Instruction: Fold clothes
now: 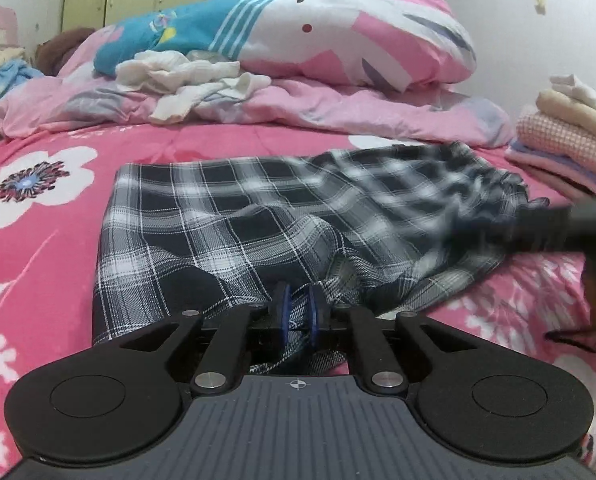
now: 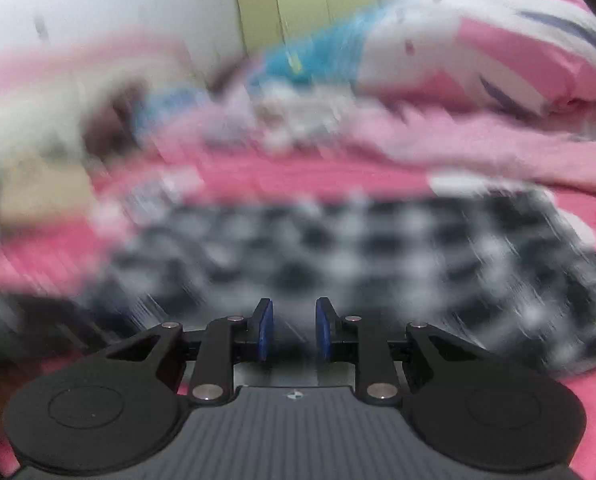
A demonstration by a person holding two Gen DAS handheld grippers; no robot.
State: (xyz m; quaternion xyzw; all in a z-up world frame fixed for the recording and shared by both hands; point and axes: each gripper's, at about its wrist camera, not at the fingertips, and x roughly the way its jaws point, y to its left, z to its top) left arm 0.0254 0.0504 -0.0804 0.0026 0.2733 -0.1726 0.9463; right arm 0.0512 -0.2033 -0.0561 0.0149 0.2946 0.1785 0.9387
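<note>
Our left hand-held gripper (image 1: 298,312) pinches a fold of the plaid garment (image 1: 258,220), which lies spread on the pink floral bed (image 1: 38,240). Our right hand-held gripper (image 2: 294,330) hovers over the same cloth, pads apart, nothing visibly between them; that view is blurred.

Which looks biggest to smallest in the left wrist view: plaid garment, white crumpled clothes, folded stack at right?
1. plaid garment, nearest the camera, so partly inflated.
2. and 3. white crumpled clothes and folded stack: look alike; the stack is cut off by the frame edge, so unranked.
</note>
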